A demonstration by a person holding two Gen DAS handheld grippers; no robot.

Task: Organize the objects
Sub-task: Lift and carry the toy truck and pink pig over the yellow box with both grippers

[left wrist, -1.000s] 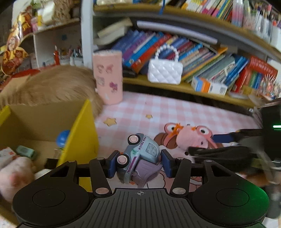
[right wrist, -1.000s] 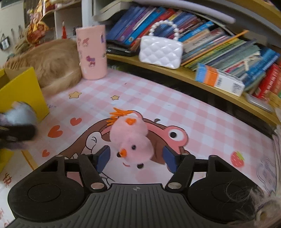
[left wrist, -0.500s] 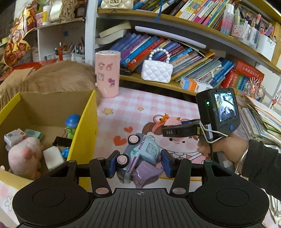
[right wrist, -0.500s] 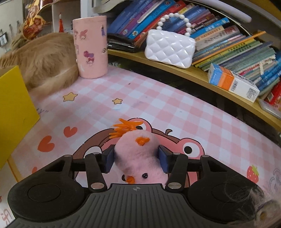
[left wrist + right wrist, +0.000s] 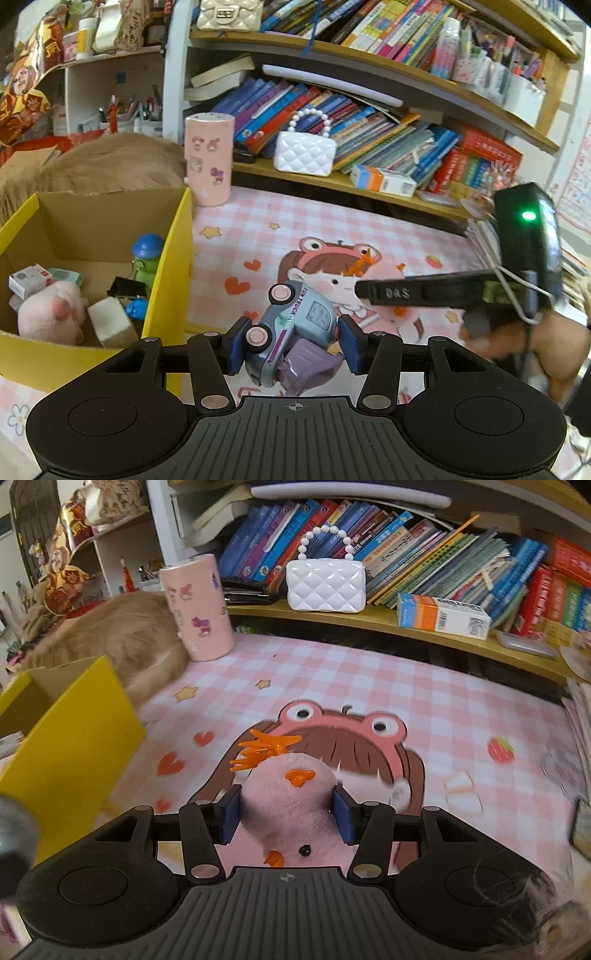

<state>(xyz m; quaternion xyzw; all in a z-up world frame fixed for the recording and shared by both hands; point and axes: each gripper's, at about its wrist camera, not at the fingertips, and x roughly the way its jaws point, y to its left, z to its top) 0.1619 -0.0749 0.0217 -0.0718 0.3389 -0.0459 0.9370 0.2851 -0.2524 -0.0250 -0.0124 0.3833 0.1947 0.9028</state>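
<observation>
1. Leftward, the yellow cardboard box (image 5: pixel 168 266) stands open on the pink checked counter (image 5: pixel 332 225).
2. The left gripper (image 5: pixel 293 343) has its fingers closed partway on the pale blue toy truck (image 5: pixel 291 328), just beside the box.
3. The right gripper (image 5: pixel 286 814) has its fingers pinching the pink plush chick (image 5: pixel 291 805) above the counter.

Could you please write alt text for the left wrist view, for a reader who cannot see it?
The left gripper holds a small blue toy truck, tipped on its side, between its jaws above a pink checked mat. To its left is an open yellow cardboard box of small toys; to its right, the right gripper reaches in holding a pink plush chick. Crowded bookshelves fill the background.
</observation>
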